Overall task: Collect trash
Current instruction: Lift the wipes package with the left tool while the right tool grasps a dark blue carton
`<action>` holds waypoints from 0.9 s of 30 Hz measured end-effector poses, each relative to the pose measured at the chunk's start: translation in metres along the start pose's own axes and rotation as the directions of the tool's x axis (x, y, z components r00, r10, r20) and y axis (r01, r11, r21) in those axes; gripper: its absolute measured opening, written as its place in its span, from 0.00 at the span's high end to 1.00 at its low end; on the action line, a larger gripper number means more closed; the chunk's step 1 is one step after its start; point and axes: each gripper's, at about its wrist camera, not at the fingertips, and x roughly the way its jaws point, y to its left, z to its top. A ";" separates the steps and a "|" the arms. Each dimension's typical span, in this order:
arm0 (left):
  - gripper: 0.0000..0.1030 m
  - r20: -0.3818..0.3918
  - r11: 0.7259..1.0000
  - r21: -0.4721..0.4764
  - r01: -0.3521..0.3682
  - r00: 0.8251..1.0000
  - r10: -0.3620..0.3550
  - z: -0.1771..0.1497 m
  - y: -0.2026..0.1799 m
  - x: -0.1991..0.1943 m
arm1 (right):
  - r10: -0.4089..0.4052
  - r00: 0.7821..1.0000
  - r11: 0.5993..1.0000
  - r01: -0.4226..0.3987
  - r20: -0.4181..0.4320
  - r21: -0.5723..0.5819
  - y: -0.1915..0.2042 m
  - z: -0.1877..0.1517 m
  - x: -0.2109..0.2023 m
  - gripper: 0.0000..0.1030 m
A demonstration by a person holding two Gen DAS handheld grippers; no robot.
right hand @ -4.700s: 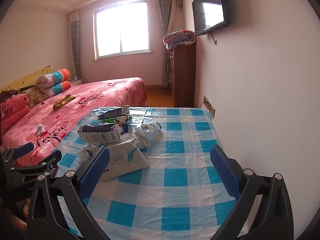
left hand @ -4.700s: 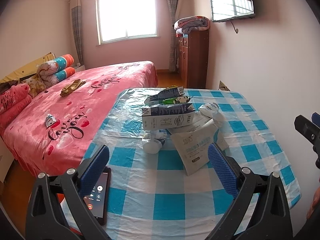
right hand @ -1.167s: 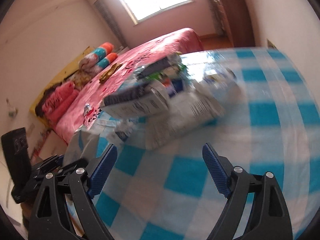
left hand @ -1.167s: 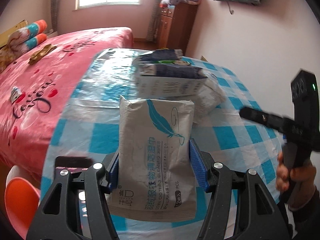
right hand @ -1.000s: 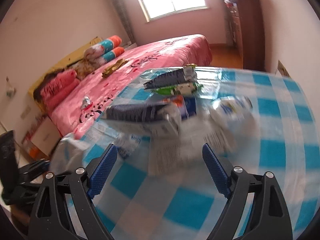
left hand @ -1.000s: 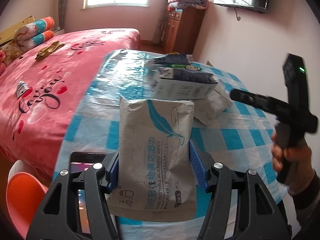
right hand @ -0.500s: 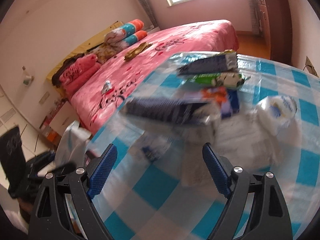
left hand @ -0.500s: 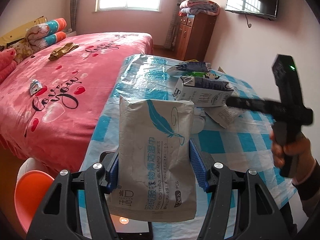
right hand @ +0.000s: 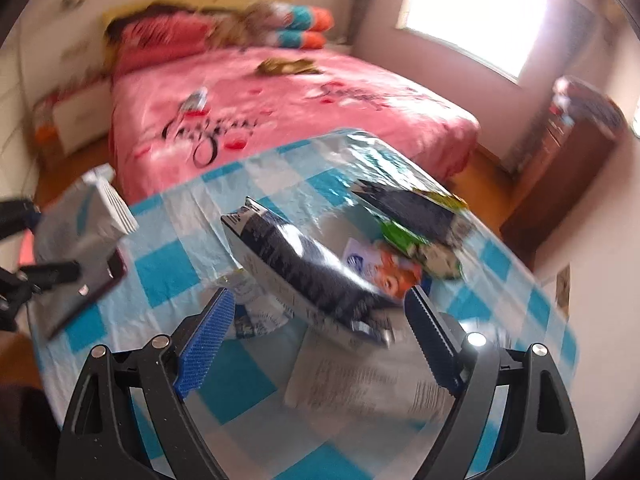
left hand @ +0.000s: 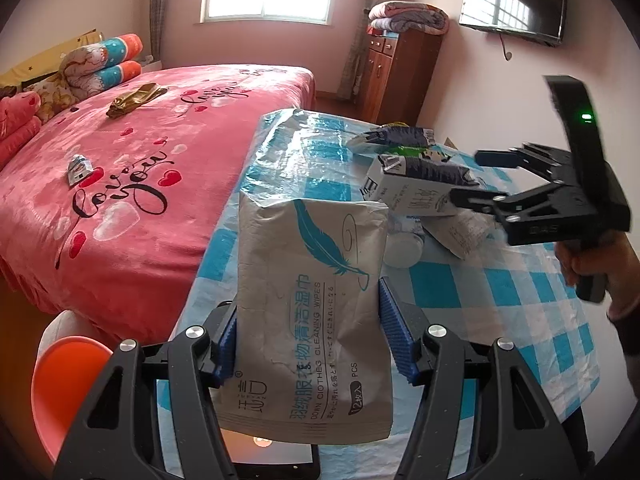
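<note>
Clamping a grey wipes pack (left hand: 312, 300) by its two side edges, the left gripper (left hand: 310, 336) is holding it upright over the near corner of the table (left hand: 540, 320), the feather print facing the camera. Gripping the pack across its width is keeping it flat and stiff, which looks meant for carrying it off the table. An orange bin (left hand: 60, 384) is showing low at the left, beside the table, and is probably where the pack is heading, though nothing here confirms that. A phone (left hand: 276, 456) is lying on the table just under the pack's bottom edge.

The right gripper (right hand: 316, 336) is standing with its jaws wide apart and nothing between the pads. It is pointing down at the trash pile, and a dark carton (right hand: 308, 276) is lying slantwise just ahead of the fingertips, between the lines of the two jaws. The wide opening seems to be matched to the carton's breadth. The view is blurred, so whether a pad is touching the carton cannot be told.

Around the carton the rest of the trash is sitting in a loose heap: a white crumpled wrapper (right hand: 360, 384) under it, a green packet (right hand: 424, 248) and another dark pack (right hand: 412, 208) behind it. On the pink bed (left hand: 120, 184) past the table, a small wrapper (left hand: 78, 168) and a gold one (left hand: 132, 98) are lying well apart, not yet collected.
</note>
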 end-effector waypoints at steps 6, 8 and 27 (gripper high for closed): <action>0.40 0.008 1.000 -0.003 -0.022 1.000 0.022 0.005 0.005 -0.002 | 0.034 0.994 0.996 -0.043 -0.102 -0.081 0.003 0.013 0.043 0.16; 0.40 0.011 1.000 -0.002 -0.029 1.000 0.029 0.007 0.006 -0.002 | 0.044 0.993 0.995 -0.054 -0.114 -0.086 0.003 0.013 0.048 0.25; 0.39 0.008 1.000 -0.013 -0.014 1.000 0.014 -0.004 0.007 -0.004 | 0.008 0.998 0.991 0.000 -0.061 0.132 0.004 -0.016 0.006 0.68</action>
